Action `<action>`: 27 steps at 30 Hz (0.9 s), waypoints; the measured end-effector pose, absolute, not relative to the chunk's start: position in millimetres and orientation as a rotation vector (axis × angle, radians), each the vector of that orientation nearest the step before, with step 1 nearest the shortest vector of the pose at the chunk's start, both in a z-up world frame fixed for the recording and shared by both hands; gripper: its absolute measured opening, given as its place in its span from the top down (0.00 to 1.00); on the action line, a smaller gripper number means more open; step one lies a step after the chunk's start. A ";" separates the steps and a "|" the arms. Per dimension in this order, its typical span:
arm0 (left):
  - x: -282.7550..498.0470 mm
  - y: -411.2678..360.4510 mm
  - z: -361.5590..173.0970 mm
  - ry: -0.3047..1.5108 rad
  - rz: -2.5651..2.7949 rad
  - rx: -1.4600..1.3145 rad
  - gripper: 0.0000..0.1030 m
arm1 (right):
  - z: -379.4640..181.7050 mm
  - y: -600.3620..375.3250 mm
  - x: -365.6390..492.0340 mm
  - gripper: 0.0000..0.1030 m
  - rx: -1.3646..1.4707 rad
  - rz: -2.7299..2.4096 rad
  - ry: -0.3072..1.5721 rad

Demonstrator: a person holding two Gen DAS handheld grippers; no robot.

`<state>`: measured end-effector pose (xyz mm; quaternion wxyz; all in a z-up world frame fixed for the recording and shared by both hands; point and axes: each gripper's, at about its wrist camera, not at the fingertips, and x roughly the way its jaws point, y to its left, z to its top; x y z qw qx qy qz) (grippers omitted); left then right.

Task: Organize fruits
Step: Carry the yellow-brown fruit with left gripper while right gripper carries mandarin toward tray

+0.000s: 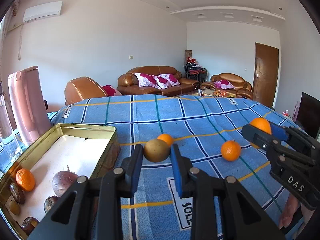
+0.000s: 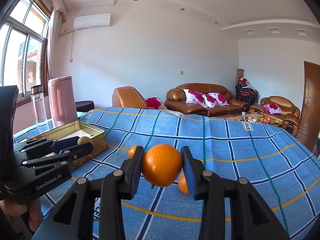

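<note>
In my left gripper (image 1: 156, 156) I hold a greenish-brown round fruit (image 1: 156, 150), pressed between the two blue pads, so the fingers are closed on it to about the width of the fruit. It is almost a ball, a little wider than tall, and its wider side runs from one pad to the other. I hold it above the blue checked cloth (image 1: 200, 116), just beside the right wall of the golden tin (image 1: 104, 156).

In my right gripper (image 2: 162, 165) I hold an orange (image 2: 161, 165), also clamped between the pads, with the fingers closed to the width of the fruit. It is nearly round; a small stem end (image 2: 152, 185) shows at its lower left, pointing down toward the cloth. I hold it up over the middle of the cloth, toward the near edge.

Two more oranges lie on the cloth. In the left wrist view, one small orange (image 1: 166, 139) is just behind the brown fruit and partly hidden by it; another orange (image 1: 231, 150) lies to the right, apart from it.

The tin stands at the left edge of the cloth, with its long side running away from me. In its near end I see an orange (image 1: 25, 179), a reddish-brown round fruit (image 1: 62, 181) and some dark small fruits (image 1: 17, 193); the far end shows the bare white bottom.

A pink jug (image 2: 61, 100) and a clear bottle (image 2: 39, 106) stand behind the tin, near the window.
</note>
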<state>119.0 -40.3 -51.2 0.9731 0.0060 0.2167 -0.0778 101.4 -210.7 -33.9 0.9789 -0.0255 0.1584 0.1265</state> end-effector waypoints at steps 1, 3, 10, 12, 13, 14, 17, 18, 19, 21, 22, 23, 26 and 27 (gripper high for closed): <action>118.1 -39.3 -51.4 0.437 -0.155 0.012 0.71 | -33.9 -209.2 100.9 0.61 -0.053 0.259 0.319; 116.3 -37.0 -52.3 0.438 -0.154 0.009 0.71 | -34.0 -206.2 100.1 0.61 -0.055 0.266 0.320; 111.2 -30.9 -50.6 0.430 -0.141 0.007 0.71 | -33.8 -193.8 98.6 0.61 -0.060 0.292 0.327; 109.8 -29.1 -49.7 0.427 -0.140 0.006 0.71 | -33.5 -188.9 97.2 0.61 -0.062 0.302 0.329; 109.1 -28.2 -49.4 0.426 -0.139 0.007 0.71 | -33.2 -186.2 96.7 0.61 -0.064 0.306 0.329; 108.6 -26.8 -49.1 0.426 -0.137 0.007 0.71 | -33.0 -183.8 96.3 0.61 -0.065 0.311 0.329; 107.3 -23.0 -48.4 0.427 -0.133 0.003 0.71 | -32.8 -178.0 96.6 0.61 -0.067 0.323 0.330; 106.4 -21.8 -48.1 0.426 -0.130 0.002 0.71 | -32.8 -176.0 96.5 0.61 -0.067 0.327 0.332; 105.8 -19.4 -47.7 0.425 -0.126 -0.002 0.71 | -32.5 -173.8 96.3 0.61 -0.066 0.331 0.334; 104.1 -15.4 -46.2 0.421 -0.124 -0.007 0.71 | -31.8 -168.6 96.3 0.61 -0.067 0.339 0.335; 103.3 -13.0 -45.4 0.420 -0.120 -0.008 0.71 | -30.9 -166.1 96.0 0.61 -0.066 0.345 0.336; 102.4 -11.4 -44.5 0.418 -0.117 -0.009 0.71 | -30.1 -163.5 95.7 0.61 -0.066 0.349 0.337; 100.4 -3.9 -42.2 0.415 -0.109 -0.014 0.71 | -28.0 -154.8 95.5 0.61 -0.072 0.363 0.336; 99.7 -1.9 -41.6 0.414 -0.106 -0.014 0.71 | -27.3 -151.8 95.6 0.61 -0.073 0.368 0.336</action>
